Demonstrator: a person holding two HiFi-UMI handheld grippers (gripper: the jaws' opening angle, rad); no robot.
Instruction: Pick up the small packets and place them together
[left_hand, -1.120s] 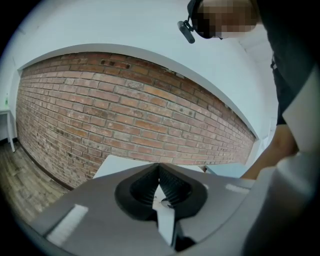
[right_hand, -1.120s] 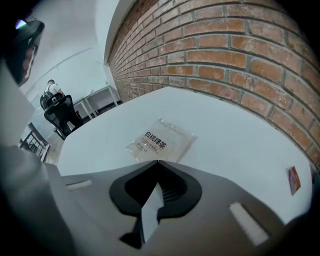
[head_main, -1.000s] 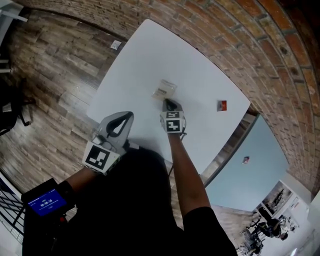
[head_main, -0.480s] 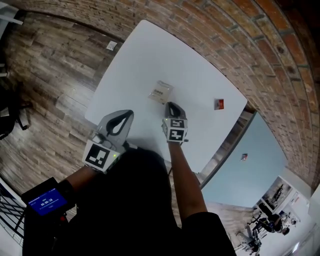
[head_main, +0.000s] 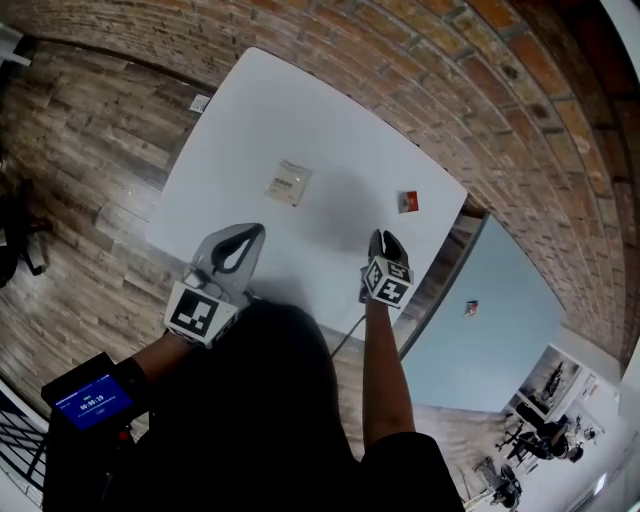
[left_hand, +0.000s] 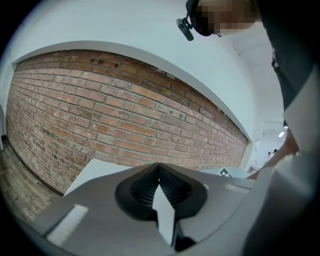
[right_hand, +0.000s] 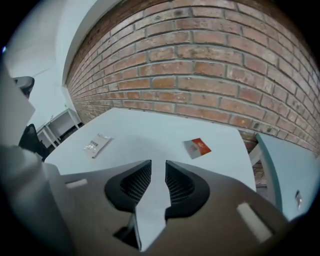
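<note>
Table (head_main: 330, 130) in the head view has the two packets well apart: clear packet (head_main: 288, 183) mid-table, red packet (head_main: 407, 201) near the right edge, right gripper (head_main: 384, 238) just short of it, and no tray or box anywhere. Left gripper view: left gripper (left_hand: 159, 170) has its jaws pressed together on nothing. Right gripper view: the jaws are opening with nothing between them, and I reckon a shallow approach could nudge that flat red packet off the edge.
</note>
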